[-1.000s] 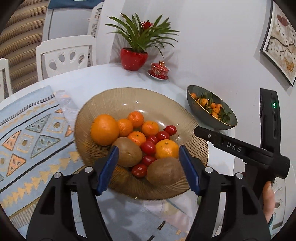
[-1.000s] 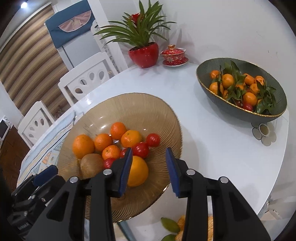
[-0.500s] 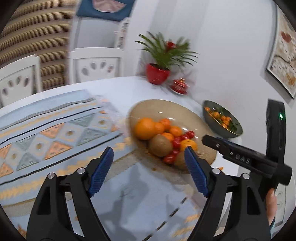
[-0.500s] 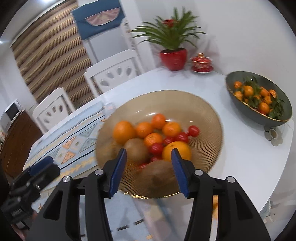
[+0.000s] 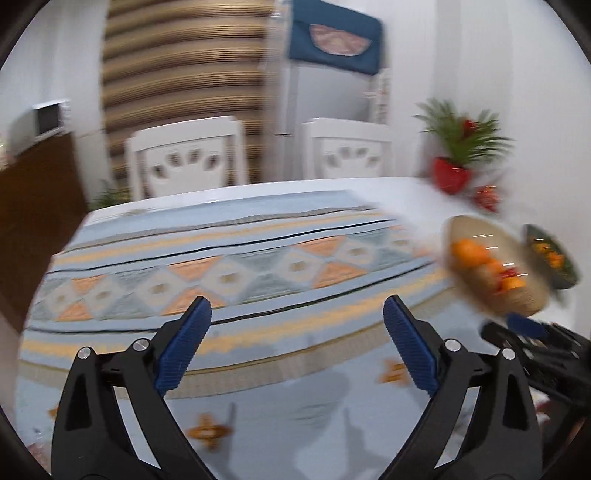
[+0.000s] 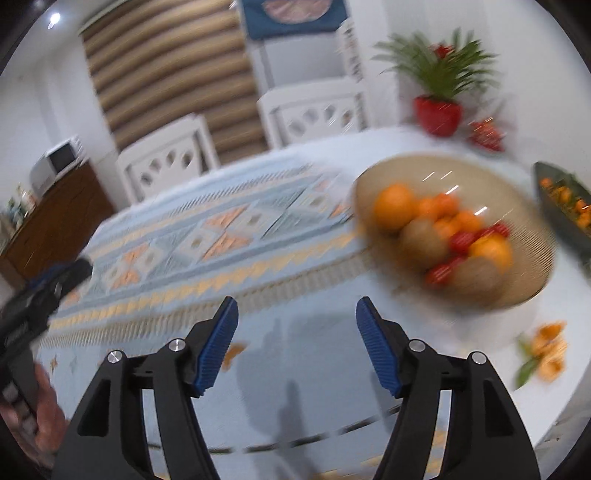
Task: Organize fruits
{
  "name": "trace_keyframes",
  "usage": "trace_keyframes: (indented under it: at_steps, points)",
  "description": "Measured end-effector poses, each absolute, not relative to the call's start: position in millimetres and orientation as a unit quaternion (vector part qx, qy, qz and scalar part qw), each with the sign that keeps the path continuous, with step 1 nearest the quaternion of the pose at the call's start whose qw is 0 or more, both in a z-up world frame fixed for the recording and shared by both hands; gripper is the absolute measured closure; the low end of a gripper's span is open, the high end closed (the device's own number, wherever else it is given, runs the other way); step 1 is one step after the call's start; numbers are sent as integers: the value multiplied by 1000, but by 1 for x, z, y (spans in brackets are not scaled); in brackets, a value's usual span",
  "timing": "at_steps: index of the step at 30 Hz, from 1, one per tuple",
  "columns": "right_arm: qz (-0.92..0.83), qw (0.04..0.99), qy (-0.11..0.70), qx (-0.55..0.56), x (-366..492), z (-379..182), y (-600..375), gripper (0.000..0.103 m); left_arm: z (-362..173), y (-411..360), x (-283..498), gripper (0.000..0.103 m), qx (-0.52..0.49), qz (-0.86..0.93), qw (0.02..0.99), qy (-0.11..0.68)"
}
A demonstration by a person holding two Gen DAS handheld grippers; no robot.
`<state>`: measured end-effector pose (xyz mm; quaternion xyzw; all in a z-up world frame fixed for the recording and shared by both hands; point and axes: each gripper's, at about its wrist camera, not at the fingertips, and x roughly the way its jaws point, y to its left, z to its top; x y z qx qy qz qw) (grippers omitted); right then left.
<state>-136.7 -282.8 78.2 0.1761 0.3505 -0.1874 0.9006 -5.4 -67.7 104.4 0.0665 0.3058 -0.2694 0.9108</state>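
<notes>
walls: white [image 5: 517, 55] | blind: brown-striped [image 5: 184, 55] | chairs: two white [image 5: 184, 155] | cabinet: dark wood [image 6: 55, 221], microwave [image 6: 55, 158] on top | ceiling light [image 6: 54, 17] lit

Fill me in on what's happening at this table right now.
A person holds a claw in each hand, sorting fruit. The left claw and right claw are both open and empty, hovering over the patterned cloth. The tan bowl off to the right holds oranges, kiwis and small red fruits. A dark bowl of small oranges sits beyond it, and some peel and leaves lie on the white table. The pictures are motion-blurred.
</notes>
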Motion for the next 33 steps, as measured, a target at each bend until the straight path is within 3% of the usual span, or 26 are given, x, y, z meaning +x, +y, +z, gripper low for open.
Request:
trace_keyframes:
  at_steps: [3,7,24,33]
  points:
    - [-173,898,365,174,-131,59,-256,37,87,-36,9,3,49,-233,919,314]
    - [-177,897,375,150,-125,50,-227,24,64,-8,25,3,28,-185,929,320]
    - [-174,907,367,108,-84,54,-179,15,56,8,23,3,69,-104,945,302]
    - [-169,907,379,80,-48,46,-170,14,43,14,25,3,77,-130,920,363]
